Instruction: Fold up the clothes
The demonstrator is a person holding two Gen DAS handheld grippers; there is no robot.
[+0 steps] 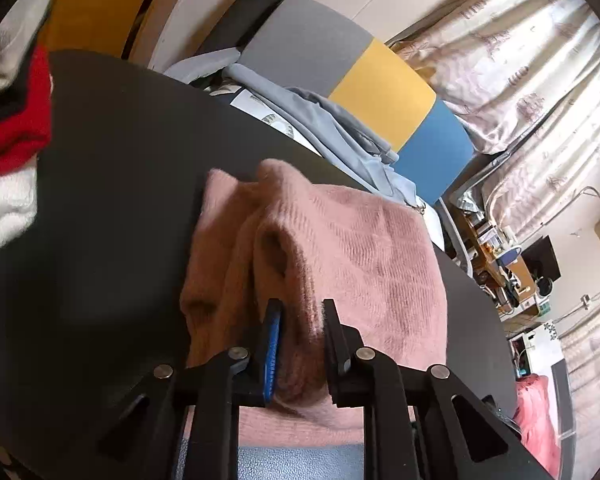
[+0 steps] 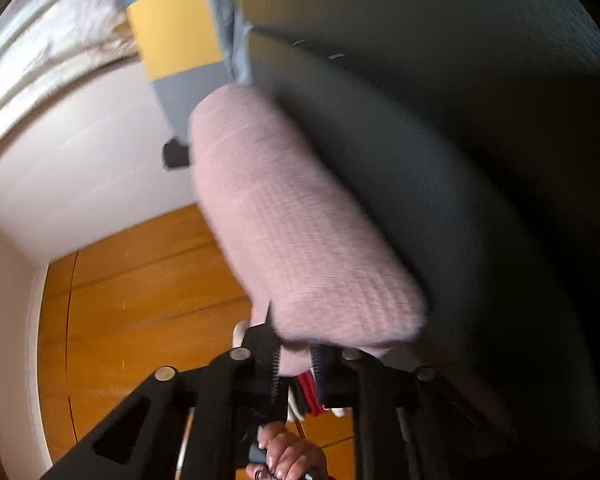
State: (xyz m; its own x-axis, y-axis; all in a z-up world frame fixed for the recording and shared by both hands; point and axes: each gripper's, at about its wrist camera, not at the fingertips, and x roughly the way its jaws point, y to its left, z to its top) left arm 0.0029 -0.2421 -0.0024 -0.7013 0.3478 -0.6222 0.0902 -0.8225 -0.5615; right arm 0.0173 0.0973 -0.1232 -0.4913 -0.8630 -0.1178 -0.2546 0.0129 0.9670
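Two grippers both grasp the same pink knitted sweater [image 1: 340, 248], which lies partly folded on a dark table [image 1: 112, 200]. In the left wrist view the left gripper [image 1: 300, 320] sits at the bottom centre of the frame, its jaws narrowed onto a thick bunched fold of the pink knit, one finger showing a blue pad [image 1: 274, 344]; the sweater spreads from there toward the centre and right of the frame, with its far edge near the table's rim. At the left edge of that frame a stack of folded clothes [image 1: 8, 132] shows red, black and white layers, well apart from the sweater. Beyond the table, in the upper middle, a chair with grey, yellow and blue panels [image 1: 380, 80] carries a light grey garment [image 1: 332, 128] draped over it, and pale curtains [image 1: 520, 60] fill the upper right. The right wrist view is blurred: the right gripper [image 2: 296, 356] at the bottom centre pinches the edge of the pink sweater [image 2: 292, 220], which rises as a rounded roll toward the frame's centre, beside the dark table surface [image 2: 460, 160] on the right. A wooden floor [image 2: 140, 300] fills the lower left, and a hand [image 2: 288, 456] shows at the bottom edge.
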